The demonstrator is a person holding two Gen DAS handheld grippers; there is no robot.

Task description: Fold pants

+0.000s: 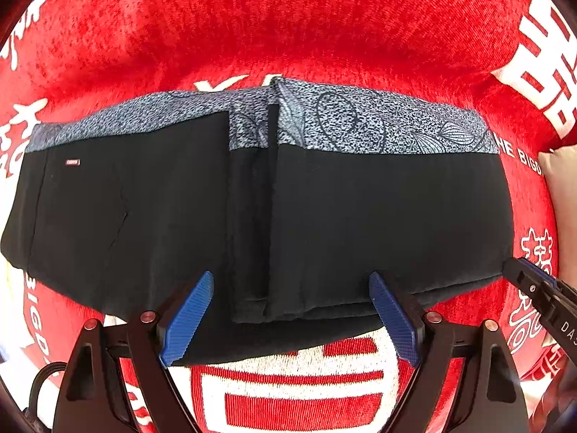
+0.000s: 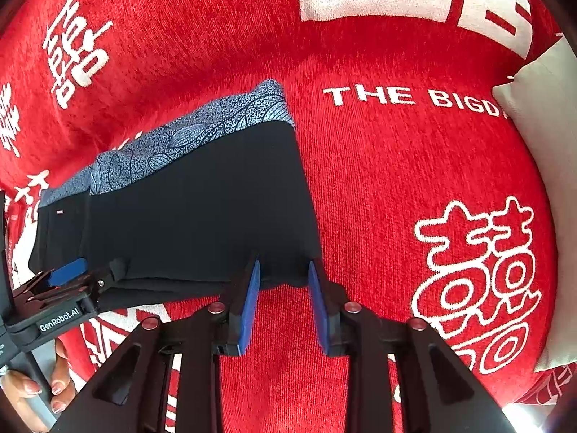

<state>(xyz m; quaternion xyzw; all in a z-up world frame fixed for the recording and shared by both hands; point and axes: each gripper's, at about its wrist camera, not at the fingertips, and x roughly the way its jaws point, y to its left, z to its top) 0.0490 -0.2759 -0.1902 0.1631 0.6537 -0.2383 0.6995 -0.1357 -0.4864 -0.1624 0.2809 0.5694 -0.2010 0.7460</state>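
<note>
The black pants (image 1: pixel 378 216) lie folded in a wide rectangle on the red cloth, with a grey patterned band (image 1: pixel 360 126) along the far edge. My left gripper (image 1: pixel 290 288) is open, its blue pads wide apart over the near folded edge at the middle. My right gripper (image 2: pixel 283 274) is open with its tips at the near right corner of the pants (image 2: pixel 202 209), touching the fabric edge. The right gripper's tip also shows in the left wrist view (image 1: pixel 530 281). The left gripper shows in the right wrist view (image 2: pixel 72 281).
A red cloth with white characters and lettering (image 2: pixel 396 180) covers the surface all round. A white cushion (image 2: pixel 541 137) lies at the right edge. A hand (image 2: pixel 32 389) holds the left gripper's handle at the lower left.
</note>
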